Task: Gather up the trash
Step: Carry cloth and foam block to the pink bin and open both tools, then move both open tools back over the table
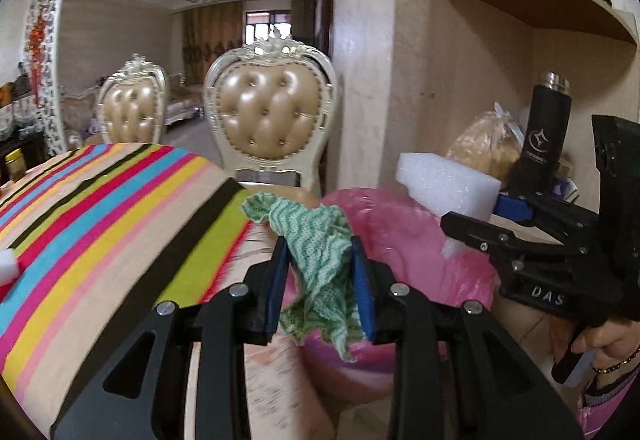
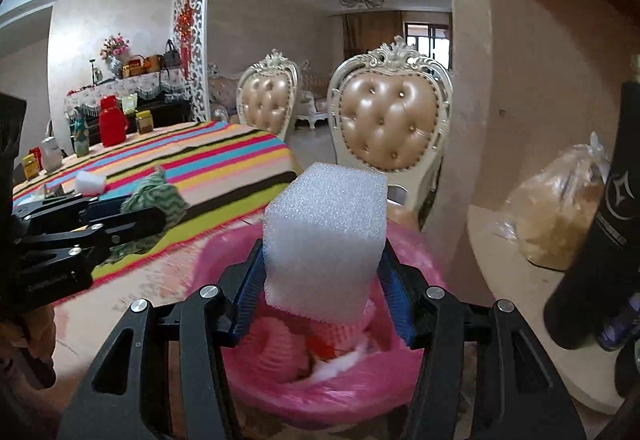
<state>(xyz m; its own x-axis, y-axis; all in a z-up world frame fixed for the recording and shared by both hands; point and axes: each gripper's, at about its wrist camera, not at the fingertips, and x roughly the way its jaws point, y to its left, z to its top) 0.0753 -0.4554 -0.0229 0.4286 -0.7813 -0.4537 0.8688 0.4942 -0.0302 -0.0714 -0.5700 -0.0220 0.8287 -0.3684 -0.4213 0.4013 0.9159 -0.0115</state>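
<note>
Over the pink-lined bin now, and both pieces of trash are airborne: the white foam block is pinched across its lower half by the right gripper, its blue pads pressed against either side, and it hangs directly above the bin's open mouth, where pink and white scraps already lie at the bottom. That placement looks deliberate, so that once the jaws part the block would fall straight in. Just beside it, the green patterned cloth is clamped between the blue fingers of the left gripper, bunched above the grip and trailing loose below it, hanging at the bin's near-left rim rather than squarely over the middle; it probably needs a little more travel to the right before letting go. The right gripper points forward and slightly down over the bin, the person's hand wrapped on its handle; the left comes in from the table side, roughly level. One more white foam piece sits on the striped tablecloth, well apart from the bin, likely next in line. Two ornate chairs stand beyond.
</note>
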